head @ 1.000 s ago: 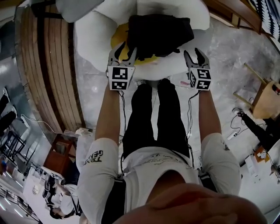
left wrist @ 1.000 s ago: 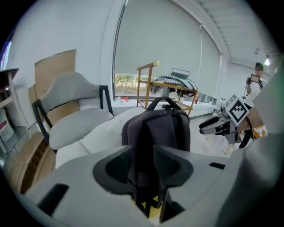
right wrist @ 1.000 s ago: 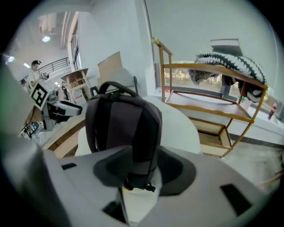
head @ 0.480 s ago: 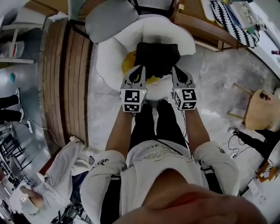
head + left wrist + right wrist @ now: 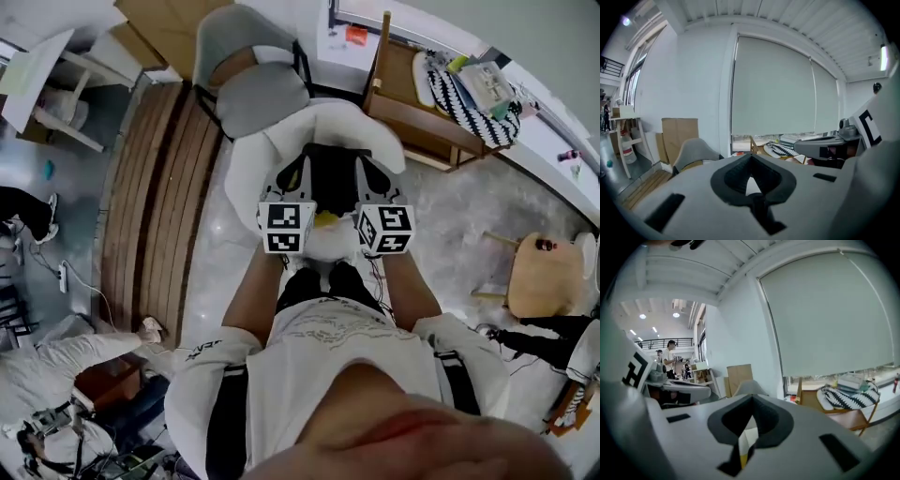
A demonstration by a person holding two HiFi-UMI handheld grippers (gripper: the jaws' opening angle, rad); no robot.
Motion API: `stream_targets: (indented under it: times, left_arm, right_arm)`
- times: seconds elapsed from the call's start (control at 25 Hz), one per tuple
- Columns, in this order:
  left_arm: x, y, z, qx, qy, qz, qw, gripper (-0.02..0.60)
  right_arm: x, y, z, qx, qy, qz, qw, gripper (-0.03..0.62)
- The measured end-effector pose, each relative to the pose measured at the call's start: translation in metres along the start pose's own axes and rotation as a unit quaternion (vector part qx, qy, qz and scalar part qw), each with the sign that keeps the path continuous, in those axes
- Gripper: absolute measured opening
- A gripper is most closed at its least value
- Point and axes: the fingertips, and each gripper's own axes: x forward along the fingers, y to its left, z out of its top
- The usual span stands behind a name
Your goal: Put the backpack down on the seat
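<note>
The black backpack [image 5: 328, 178] lies on the white, petal-shaped seat [image 5: 248, 169], over its yellow middle [image 5: 324, 218]. Both grippers are held side by side above the seat's near edge, in front of the backpack. My left gripper [image 5: 300, 169] is shut with nothing in it, its jaws meeting at the tips [image 5: 751, 158]. My right gripper [image 5: 364, 171] is shut and empty too [image 5: 751, 399]. In the gripper views both point level at the window blind, and only a sliver of the white seat and its yellow middle shows through the jaw gaps.
A grey chair [image 5: 258, 94] stands right behind the seat. A wooden bench with a striped cushion [image 5: 459, 94] is at the back right, a round wooden stool [image 5: 544, 277] at the right. A plank platform [image 5: 150, 206] runs along the left. Cardboard boxes [image 5: 679, 133] stand by the wall.
Both grippers went from open beside the backpack to shut, and drew closer together in front of it. The backpack stays on the seat. The head view has risen and shows more of the room.
</note>
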Motion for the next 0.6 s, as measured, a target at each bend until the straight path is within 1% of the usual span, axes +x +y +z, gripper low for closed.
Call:
stream_targets:
  times: [0.16, 0.28, 0.52, 0.6]
  left_arm:
    - [-0.018, 0.001, 0.035, -0.006, -0.013, 0.017, 0.9997, 0.021]
    - [-0.028, 0.004, 0.053, -0.002, -0.018, 0.033, 0.9993, 0.021]
    - [-0.033, -0.004, 0.086, 0.019, -0.029, 0.040, 0.9986, 0.021]
    - [-0.035, -0.004, 0.095, 0.020, -0.034, 0.041, 0.9984, 0.021]
  right_arm:
    - [-0.016, 0.003, 0.048, -0.014, -0.030, -0.016, 0.999, 0.026]
    - [-0.026, 0.001, 0.075, -0.018, -0.052, -0.025, 0.998, 0.026]
    - [-0.036, -0.004, 0.111, -0.038, -0.076, -0.030, 0.996, 0.026]
    - [-0.037, -0.002, 0.121, -0.043, -0.085, -0.029, 0.995, 0.026]
